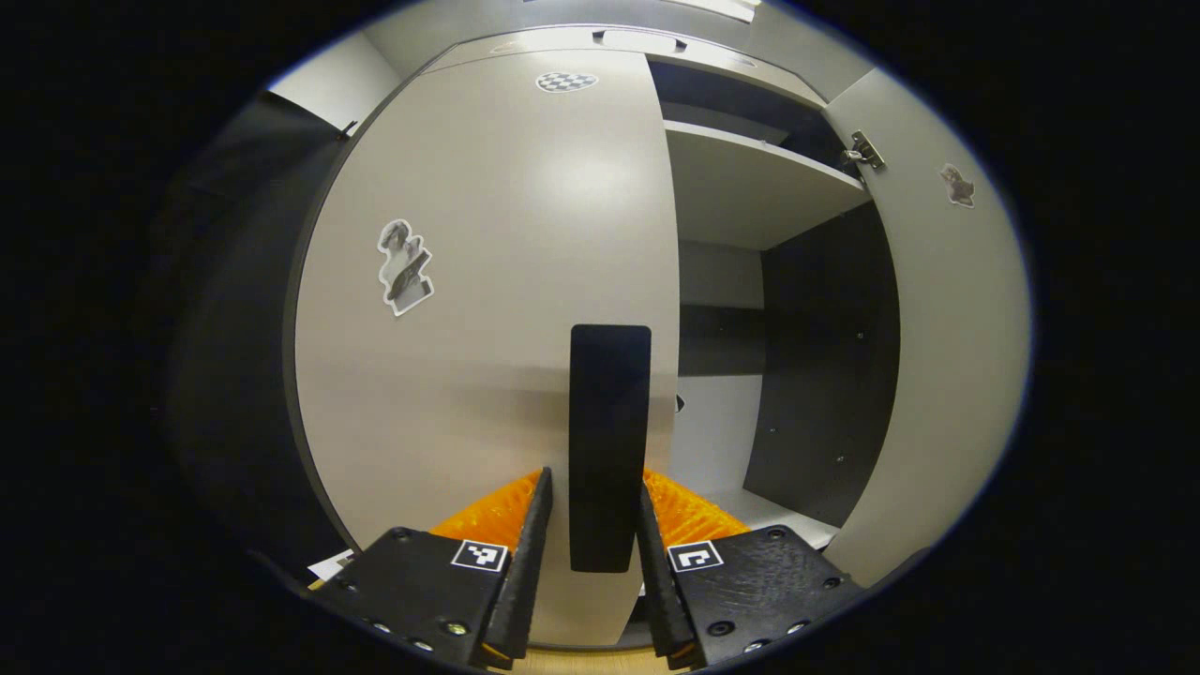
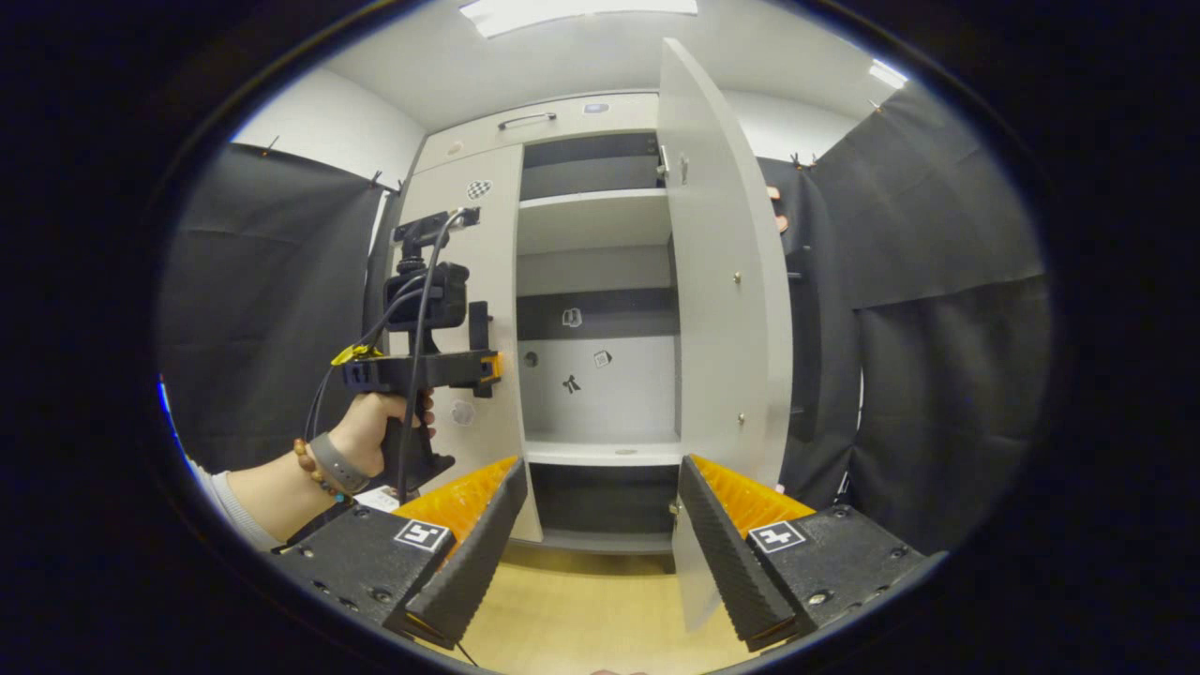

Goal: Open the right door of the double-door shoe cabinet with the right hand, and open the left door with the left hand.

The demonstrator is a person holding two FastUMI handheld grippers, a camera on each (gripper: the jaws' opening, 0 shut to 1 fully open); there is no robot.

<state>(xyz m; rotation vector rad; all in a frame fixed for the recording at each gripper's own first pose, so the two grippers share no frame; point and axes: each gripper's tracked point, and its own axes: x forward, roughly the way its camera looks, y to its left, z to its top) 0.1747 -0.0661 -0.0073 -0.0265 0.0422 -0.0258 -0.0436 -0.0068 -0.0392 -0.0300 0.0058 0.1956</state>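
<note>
Straddling the left door's handle (image 1: 609,441), left gripper (image 1: 592,525); contact unclear.

I read this as a staged recording booth, not a home: black cloth walls (image 2: 937,281) clipped up around one pale shoe cabinet (image 2: 600,281), ceiling light panel (image 2: 581,11) overhead, wood-look floor (image 2: 581,609).

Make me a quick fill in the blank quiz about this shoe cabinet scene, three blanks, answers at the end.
1. The cabinet's right door stands ____.
2. The left gripper has its fingers on either side of the left door's black ____.
3. The right gripper is open and holds ____.

Answers: open; handle; nothing
</note>
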